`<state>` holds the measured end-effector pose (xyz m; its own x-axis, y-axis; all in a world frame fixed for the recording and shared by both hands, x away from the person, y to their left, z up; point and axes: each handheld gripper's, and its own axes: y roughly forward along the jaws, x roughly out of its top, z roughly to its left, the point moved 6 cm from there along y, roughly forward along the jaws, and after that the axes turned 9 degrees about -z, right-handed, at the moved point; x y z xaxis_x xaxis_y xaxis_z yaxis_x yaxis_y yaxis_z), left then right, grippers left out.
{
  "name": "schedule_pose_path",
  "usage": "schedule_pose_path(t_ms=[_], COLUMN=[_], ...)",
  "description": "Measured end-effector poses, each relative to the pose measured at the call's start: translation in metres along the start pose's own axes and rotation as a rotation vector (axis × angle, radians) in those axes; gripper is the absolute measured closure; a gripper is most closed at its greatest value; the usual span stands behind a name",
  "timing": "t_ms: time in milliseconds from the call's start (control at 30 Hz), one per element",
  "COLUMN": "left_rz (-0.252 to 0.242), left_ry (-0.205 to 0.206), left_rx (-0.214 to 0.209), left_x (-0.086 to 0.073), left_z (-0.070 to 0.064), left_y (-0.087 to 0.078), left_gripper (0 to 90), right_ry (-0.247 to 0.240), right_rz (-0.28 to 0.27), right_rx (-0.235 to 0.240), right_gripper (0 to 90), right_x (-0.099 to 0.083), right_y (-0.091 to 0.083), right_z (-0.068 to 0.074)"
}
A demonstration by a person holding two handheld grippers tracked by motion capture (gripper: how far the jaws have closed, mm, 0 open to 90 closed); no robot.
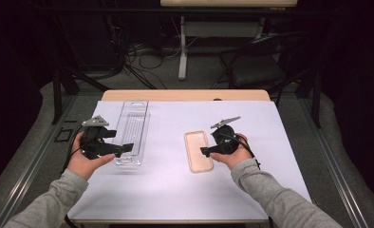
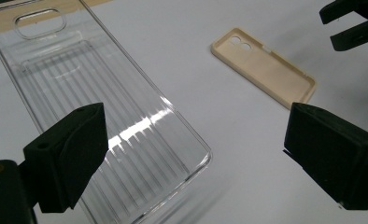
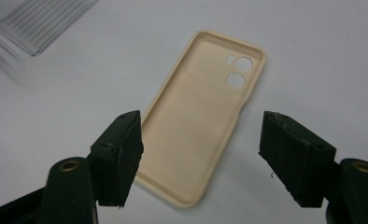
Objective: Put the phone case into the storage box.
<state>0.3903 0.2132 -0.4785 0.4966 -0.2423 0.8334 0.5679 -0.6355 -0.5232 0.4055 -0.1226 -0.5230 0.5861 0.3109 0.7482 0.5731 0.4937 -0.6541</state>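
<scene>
The clear tray [image 2: 126, 135] looks like glossy ribbed plastic. The beige phone case [image 3: 198, 126] looks matt, smooth; the jaws are matt black.

Both forearms (grey sleeves) reach in from below. The left gripper [image 1: 123, 150] and right gripper [image 1: 205, 151] point inward toward each other, jaws spread wide, gripping nothing.

Lab: floor cables [image 1: 142, 61], rig frame [image 1: 57, 90]

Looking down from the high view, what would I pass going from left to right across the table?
Left tongs → clear plastic tray → beige phone case → right tongs, whose tips sit right at the case's right edge, all on the white table cover.
</scene>
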Motion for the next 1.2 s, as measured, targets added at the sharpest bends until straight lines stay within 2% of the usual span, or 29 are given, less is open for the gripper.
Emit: schedule_pose_path(t_ms=[133, 300, 367, 500, 633, 700, 800, 967, 1067, 1133, 1200], left_rz=[-0.012, -0.022, -0.014, -0.013, -0.009, -0.004, -0.002, 0.013, 0.013, 0.011, 0.008], left_ry=[-0.016, -0.032, -0.048, -0.046, -0.055, -0.059, -0.066, -0.068, -0.075, -0.083, -0.098], left_rx=[-0.002, -0.001, 0.003, 0.006, 0.008, 0.003, 0.014, 0.022, 0.030, 0.032, 0.039], left_x=[0.005, 0.010, 0.012, 0.015, 0.019, 0.022, 0.024, 0.026, 0.027, 0.028, 0.028], left_z=[0.001, 0.003, 0.004, 0.004, 0.004, 0.004, 0.004, 0.007, 0.010, 0.012, 0.014], left_y=[0.000, 0.000, 0.001, 0.002, 0.002, 0.000, 0.000, 0.002, 0.004, 0.005, 0.007], left_gripper=[6.4, 6.4, 6.4, 6.4, 6.6, 15.1, 15.7, 15.7, 15.7, 15.7, 15.7], right_ry=[0.024, 0.078, 0.084, 0.068, 0.068, 0.071, 0.062, 0.111, 0.116, 0.112, 0.133], right_rz=[0.014, 0.040, 0.044, 0.055, 0.043, 0.048, 0.054, 0.098, 0.115, 0.119, 0.124], right_rx=[-0.015, -0.013, -0.009, -0.014, 0.011, 0.008, -0.004, -0.035, -0.054, -0.060, -0.053], right_gripper=[30.0, 33.3, 36.1, 38.5, 38.9, 39.0, 39.7, 40.6, 40.7, 43.3, 48.8], right_x=[0.004, 0.007, 0.008, 0.013, 0.018, 0.021, 0.023, 0.024, 0.024, 0.026, 0.028], right_y=[0.003, 0.005, 0.006, 0.008, 0.010, 0.011, 0.012, 0.014, 0.016, 0.018, 0.022], right_z=[-0.004, -0.007, -0.008, -0.007, -0.003, 0.000, 0.002, 0.003, 0.002, 0.000, -0.003])
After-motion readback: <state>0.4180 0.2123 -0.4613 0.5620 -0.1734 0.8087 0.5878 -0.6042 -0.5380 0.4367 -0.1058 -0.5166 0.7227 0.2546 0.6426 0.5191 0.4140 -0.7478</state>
